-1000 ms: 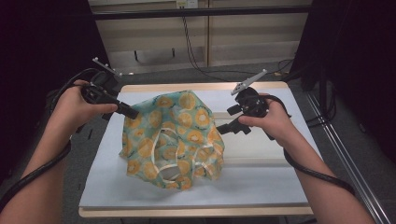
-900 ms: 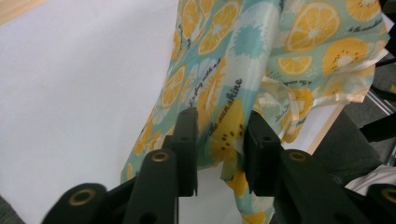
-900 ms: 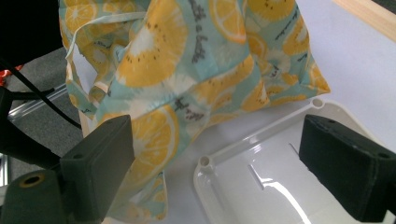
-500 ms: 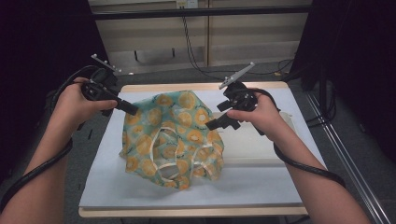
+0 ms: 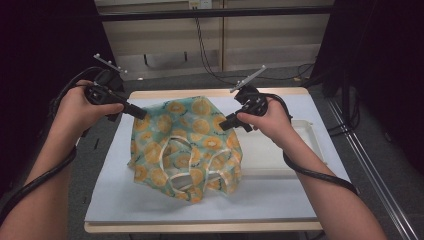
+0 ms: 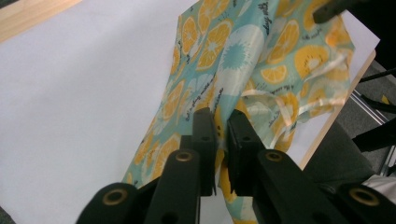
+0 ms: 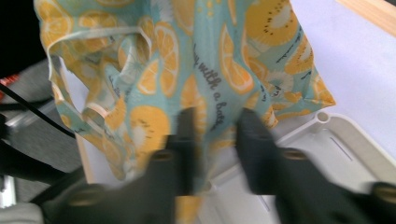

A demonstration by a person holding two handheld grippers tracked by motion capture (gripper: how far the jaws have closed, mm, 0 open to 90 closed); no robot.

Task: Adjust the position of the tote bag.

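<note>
Both the left claw and right claw, just closing, pinch the orange-print cloth's upper corners above the white board.

Both forearms are bare. Each black gripper, left and right, carries a grey plate, brass-ringed screw holes and a thick black cable looping, apparently, under the arm.

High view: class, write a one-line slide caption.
Two hand-held grippers, left and right, lift an orange-print cloth by its upper corners above the white board.

Grey floor, pale panelled wall, dark curtains aside.
</note>
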